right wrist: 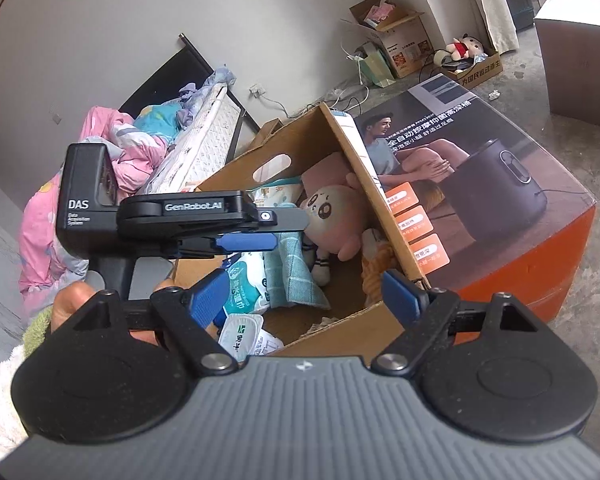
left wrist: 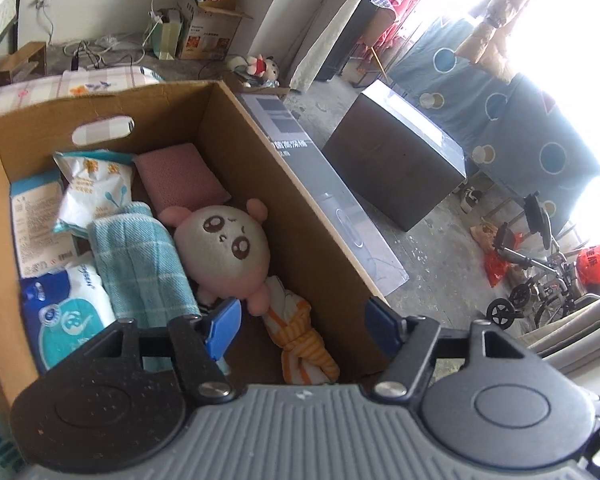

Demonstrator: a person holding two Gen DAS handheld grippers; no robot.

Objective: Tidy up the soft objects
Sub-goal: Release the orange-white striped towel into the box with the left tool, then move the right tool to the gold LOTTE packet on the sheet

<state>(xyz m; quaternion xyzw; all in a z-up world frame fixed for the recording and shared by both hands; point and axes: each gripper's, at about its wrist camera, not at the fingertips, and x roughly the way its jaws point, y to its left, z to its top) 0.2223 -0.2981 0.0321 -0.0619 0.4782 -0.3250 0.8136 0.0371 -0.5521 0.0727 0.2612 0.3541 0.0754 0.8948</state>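
An open cardboard box [left wrist: 240, 120] holds a pink plush with a white face [left wrist: 224, 248], a teal checked towel [left wrist: 140, 264], a pink pad [left wrist: 176, 176], several tissue packs [left wrist: 92, 192] and a knotted orange-striped cloth [left wrist: 300, 340]. My left gripper [left wrist: 302, 324] hovers open over the box's near right corner. The striped cloth lies loose below its jaws. In the right wrist view the same box [right wrist: 356, 160], plush [right wrist: 332, 208] and towel [right wrist: 296, 276] show. My right gripper [right wrist: 304, 296] stands open above the near edge, holding nothing. The left gripper's blue pad [right wrist: 246, 242] reaches in from the left.
A large printed appliance box [right wrist: 480, 184] stands against the cardboard box's right side. A dark box [left wrist: 396, 168] sits on the concrete floor beyond. A bed with pink bedding [right wrist: 100, 160] is at the left. A hand [right wrist: 76, 304] grips the left tool's handle.
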